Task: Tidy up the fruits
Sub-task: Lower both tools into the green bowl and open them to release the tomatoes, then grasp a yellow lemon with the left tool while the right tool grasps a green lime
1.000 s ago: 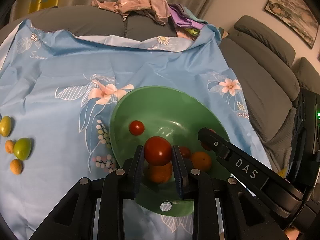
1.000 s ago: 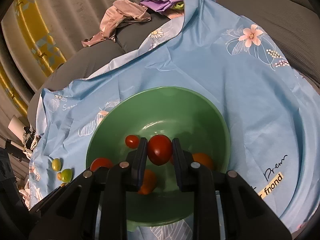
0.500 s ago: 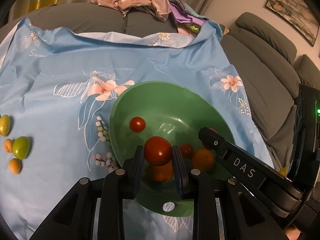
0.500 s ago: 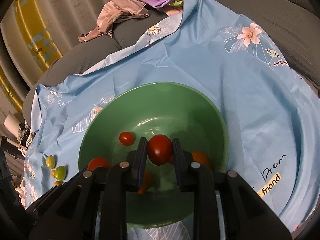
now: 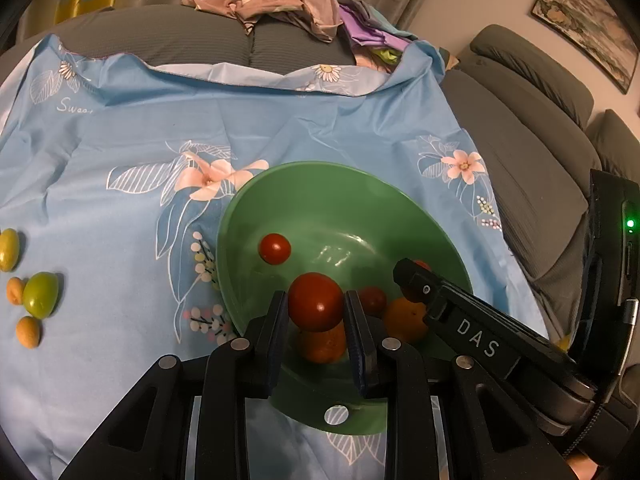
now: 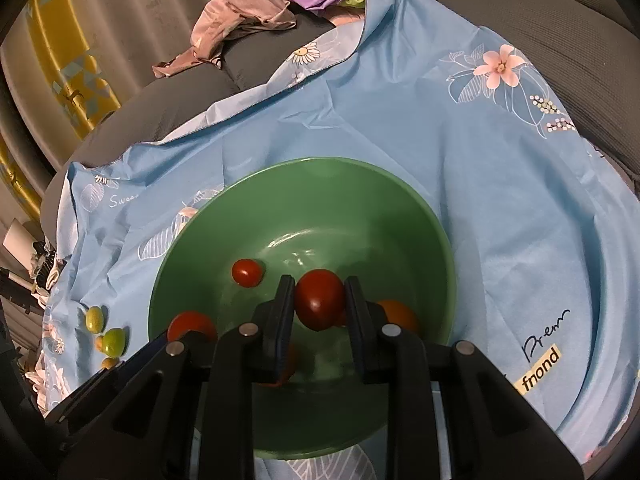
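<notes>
A green bowl (image 5: 320, 168) sits on a blue flowered cloth (image 5: 120, 152). My left gripper (image 5: 316, 300) is shut on a red tomato (image 5: 316, 310), held over the bowl's near side. In the bowl lie a small red tomato (image 5: 275, 248), another small red one (image 5: 372, 298) and two orange fruits (image 5: 404, 318). My right gripper (image 6: 320, 294) is shut on a second red tomato (image 6: 320, 304) above the bowl (image 6: 320, 162), its finger (image 5: 412, 280) reaching in from the right. The left gripper's tomato (image 6: 192, 324) shows at lower left in the right wrist view.
On the cloth to the left lie a green fruit (image 5: 40, 300), a yellow one (image 5: 8, 244) and two small orange ones (image 5: 28, 332). A pile of clothes (image 5: 280, 0) lies at the back. Grey sofa cushions (image 5: 520, 140) flank the cloth on the right.
Both grippers keep their tomatoes over the bowl. The views have only shifted slightly; nothing was let go or taken up.
</notes>
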